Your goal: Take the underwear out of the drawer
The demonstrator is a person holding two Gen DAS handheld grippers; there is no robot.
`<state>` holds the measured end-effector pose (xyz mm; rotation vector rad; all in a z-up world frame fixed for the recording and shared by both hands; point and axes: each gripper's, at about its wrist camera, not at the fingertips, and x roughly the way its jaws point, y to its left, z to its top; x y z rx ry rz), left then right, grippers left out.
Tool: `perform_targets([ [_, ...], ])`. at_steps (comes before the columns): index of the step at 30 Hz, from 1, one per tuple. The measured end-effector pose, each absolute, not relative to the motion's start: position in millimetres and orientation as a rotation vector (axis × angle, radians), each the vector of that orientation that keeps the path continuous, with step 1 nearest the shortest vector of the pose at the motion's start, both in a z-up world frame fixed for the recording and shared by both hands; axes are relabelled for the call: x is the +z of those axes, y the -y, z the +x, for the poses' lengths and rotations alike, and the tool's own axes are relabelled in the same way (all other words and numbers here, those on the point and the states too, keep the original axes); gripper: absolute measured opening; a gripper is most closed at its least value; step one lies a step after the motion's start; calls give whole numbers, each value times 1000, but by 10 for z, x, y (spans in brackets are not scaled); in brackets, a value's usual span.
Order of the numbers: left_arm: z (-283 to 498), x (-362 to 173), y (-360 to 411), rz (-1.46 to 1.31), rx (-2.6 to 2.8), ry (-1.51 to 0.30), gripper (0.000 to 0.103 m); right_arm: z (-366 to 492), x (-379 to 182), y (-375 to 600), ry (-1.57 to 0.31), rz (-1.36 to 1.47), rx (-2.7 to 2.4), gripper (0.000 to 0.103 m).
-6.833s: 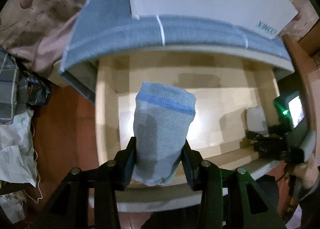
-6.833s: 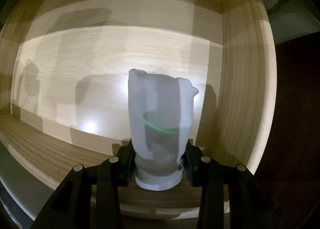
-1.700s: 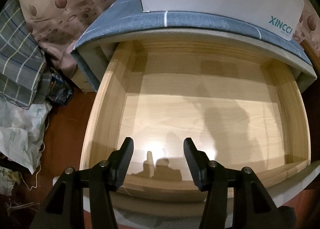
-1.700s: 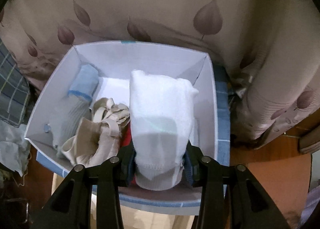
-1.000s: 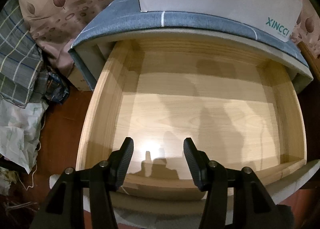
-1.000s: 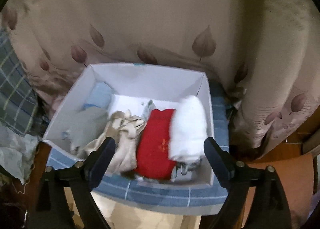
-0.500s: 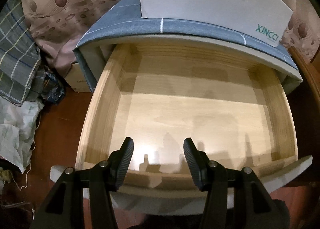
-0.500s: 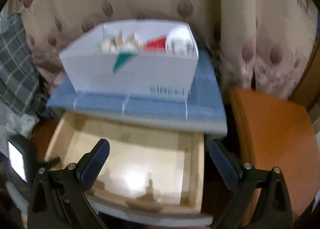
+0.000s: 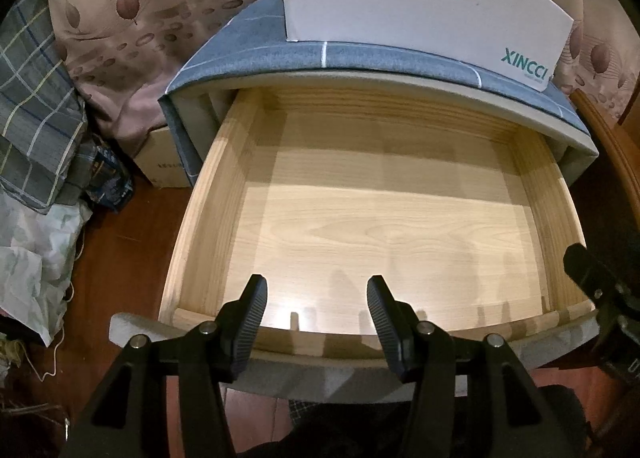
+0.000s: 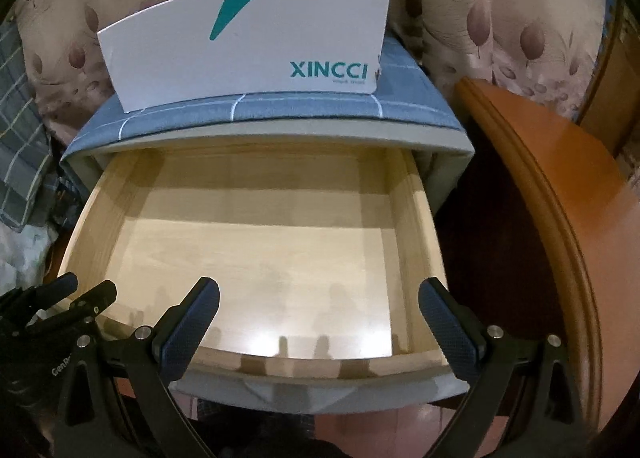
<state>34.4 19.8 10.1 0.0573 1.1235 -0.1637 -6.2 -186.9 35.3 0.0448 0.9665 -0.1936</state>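
Now pale wood-grain drawer [image 9: 384,225] bare; left gripper [image 9: 316,310] parted, right gripper [image 10: 320,312] wide, both holding nothing.

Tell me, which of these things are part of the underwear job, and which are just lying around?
Part of the job:
- open pale wooden drawer, nothing visible inside
- white cardboard XINCCI box on the blue-checked cabinet top, cloth items poking out
- left gripper, open
- right gripper, open

Just lying about:
- leaf-print curtain
- plaid cloth
- orange-brown wooden furniture
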Motion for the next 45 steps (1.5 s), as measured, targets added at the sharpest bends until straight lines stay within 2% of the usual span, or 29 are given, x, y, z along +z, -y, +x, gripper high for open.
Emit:
perform_targets([
  [45,300,114,-123,112,-165,-1104,53,-65,186,1841,-999,25,-228,99],
])
